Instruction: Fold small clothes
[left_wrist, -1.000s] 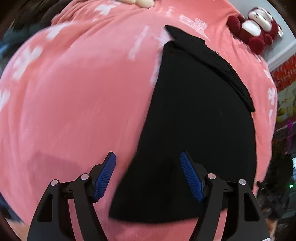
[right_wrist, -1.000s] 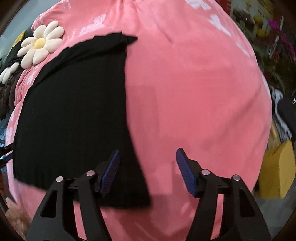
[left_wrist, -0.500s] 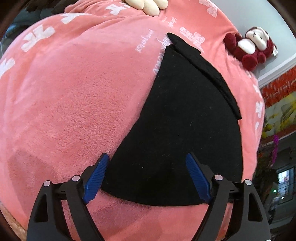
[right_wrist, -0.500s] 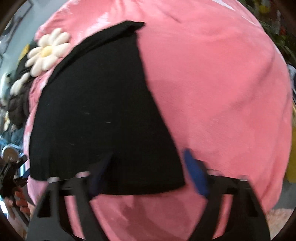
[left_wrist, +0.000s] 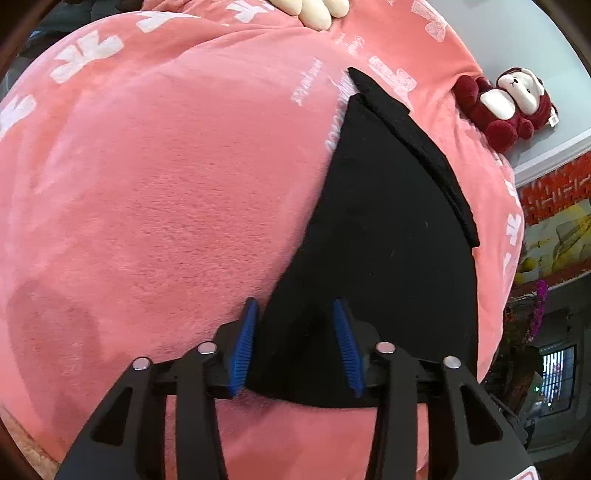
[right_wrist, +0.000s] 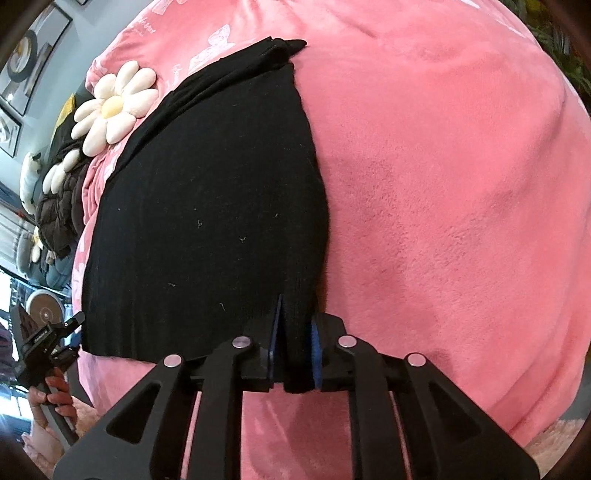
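Observation:
A black garment (left_wrist: 388, 240) lies flat on a pink fleece blanket (left_wrist: 166, 203), with a folded band along its far edge. My left gripper (left_wrist: 295, 343) straddles the garment's near left corner, its blue pads partly closed with a gap still between them and cloth bunching up in it. In the right wrist view the same garment (right_wrist: 207, 221) fills the left half. My right gripper (right_wrist: 295, 354) is shut on the garment's near right corner, pinching a fold of black cloth. The left gripper (right_wrist: 44, 339) shows at the far left, held by a hand.
A maroon and white plush toy (left_wrist: 506, 103) sits at the blanket's far right edge. A white daisy cushion (right_wrist: 110, 107) and a dark brown cushion (right_wrist: 59, 214) lie beyond the garment. The pink blanket (right_wrist: 443, 184) stretches bare to the right.
Both grippers moved down onto the garment's near corners. The right jaws closed on the cloth. The left jaws narrowed around the corner but a gap remains.

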